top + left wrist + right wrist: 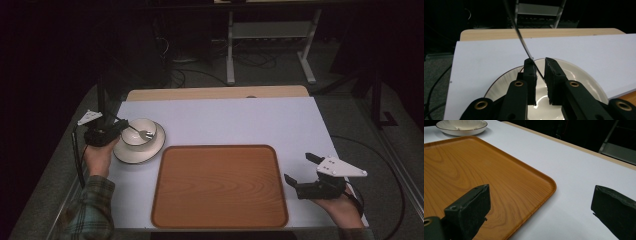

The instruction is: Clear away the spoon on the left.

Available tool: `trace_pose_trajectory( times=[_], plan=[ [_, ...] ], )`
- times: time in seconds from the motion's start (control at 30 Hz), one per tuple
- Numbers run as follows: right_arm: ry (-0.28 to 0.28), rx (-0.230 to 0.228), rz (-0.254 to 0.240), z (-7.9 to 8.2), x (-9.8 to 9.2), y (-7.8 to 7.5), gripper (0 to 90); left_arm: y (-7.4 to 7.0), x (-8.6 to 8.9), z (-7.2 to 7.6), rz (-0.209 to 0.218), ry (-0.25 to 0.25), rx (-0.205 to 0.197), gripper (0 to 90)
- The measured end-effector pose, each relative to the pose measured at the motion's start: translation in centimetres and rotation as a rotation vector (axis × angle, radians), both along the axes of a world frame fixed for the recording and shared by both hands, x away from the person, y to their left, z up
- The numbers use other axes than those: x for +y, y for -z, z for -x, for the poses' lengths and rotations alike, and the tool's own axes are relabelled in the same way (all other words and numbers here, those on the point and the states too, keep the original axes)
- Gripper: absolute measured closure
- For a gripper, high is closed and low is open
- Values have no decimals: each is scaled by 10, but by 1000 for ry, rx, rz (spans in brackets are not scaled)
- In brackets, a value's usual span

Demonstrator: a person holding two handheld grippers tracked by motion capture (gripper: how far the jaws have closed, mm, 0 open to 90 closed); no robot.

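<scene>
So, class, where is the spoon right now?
In the high view the spoon lies in the bowl at the table's left, its handle between the left claw's jaws.

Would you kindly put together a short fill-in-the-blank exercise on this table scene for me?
1. The left gripper reaches over a white bowl that sits on a ____.
2. The metal utensil rests with its head inside the ____.
3. The wooden tray has nothing on it and lies on a ____ sheet.
4. The right gripper has its jaws wide ____.

Missing words: saucer; bowl; white; open
</scene>
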State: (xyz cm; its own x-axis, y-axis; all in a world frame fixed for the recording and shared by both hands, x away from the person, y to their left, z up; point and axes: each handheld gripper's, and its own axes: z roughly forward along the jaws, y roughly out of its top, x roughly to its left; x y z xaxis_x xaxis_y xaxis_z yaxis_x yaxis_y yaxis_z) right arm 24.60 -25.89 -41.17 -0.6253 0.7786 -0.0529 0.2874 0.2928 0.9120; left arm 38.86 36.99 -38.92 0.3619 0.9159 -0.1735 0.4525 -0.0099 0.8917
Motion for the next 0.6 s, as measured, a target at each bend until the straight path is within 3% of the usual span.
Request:
trace_pose_trajectory(
  times=[0.6],
  plan=[
    [-1,-2,4,1,0,0,18,-10,-18,1,-29,46,-37,876]
  ],
)
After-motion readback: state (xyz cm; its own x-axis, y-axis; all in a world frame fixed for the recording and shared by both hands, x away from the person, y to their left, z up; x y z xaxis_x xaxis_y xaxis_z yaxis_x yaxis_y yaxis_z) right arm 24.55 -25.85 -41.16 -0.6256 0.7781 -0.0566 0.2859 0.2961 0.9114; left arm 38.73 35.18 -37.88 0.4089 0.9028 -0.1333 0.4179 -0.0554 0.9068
